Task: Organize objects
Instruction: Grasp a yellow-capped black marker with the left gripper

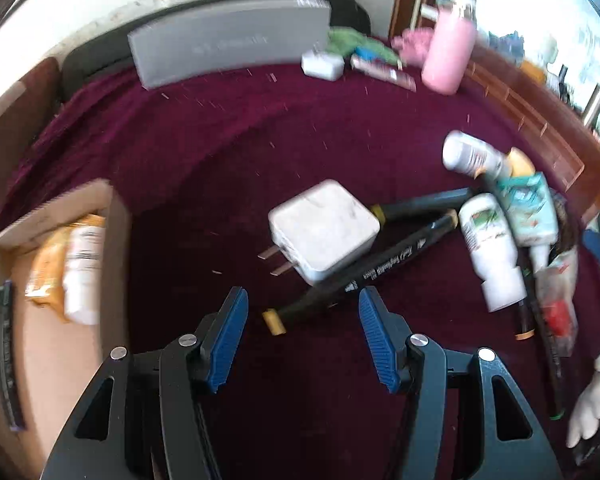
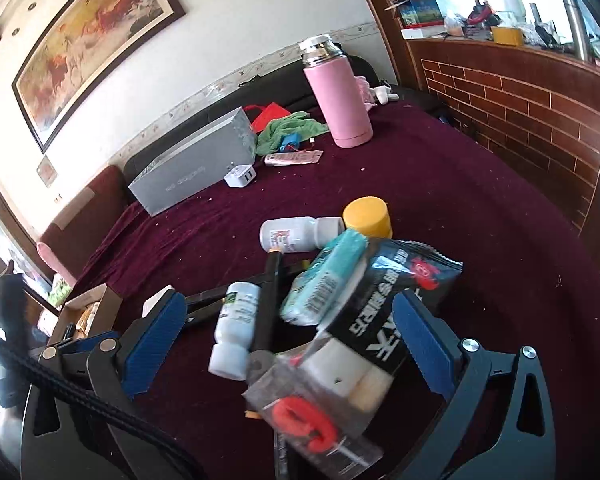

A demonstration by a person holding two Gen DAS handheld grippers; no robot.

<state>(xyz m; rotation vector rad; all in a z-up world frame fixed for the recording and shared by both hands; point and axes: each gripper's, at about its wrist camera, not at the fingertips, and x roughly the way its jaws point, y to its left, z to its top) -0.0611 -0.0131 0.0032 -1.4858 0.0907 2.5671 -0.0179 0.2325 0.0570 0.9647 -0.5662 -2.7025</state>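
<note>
Landmark = white charger block (image 1: 324,230), flat on the maroon cloth (image 1: 220,140), 2 prongs toward the camera.

Writing: black marker (image 1: 364,272) touching the charger's near-right edge has white lettering, too blurred to read. A 2nd black marker (image 1: 424,202) pokes out behind the charger to the right. Black snack packet (image 2: 396,296), right of the charger in the pile, carries big white Korean characters + a red emblem. Grey box (image 2: 196,168) far behind the charger has faint print, illegible.

Counts: 3 white bottles w/ labels (text unreadable), 1 teal tube (image 2: 328,276), 1 yellow cap (image 2: 367,216), 1 pink flask (image 2: 338,96), 1 cardboard box (image 1: 60,280) left of the charger.

Left gripper (image 1: 304,308): approx half open, nothing held, hovering just short of the charger. Right gripper (image 2: 288,320): jaws fully wide, not pressing on anything, over the pile.
</note>
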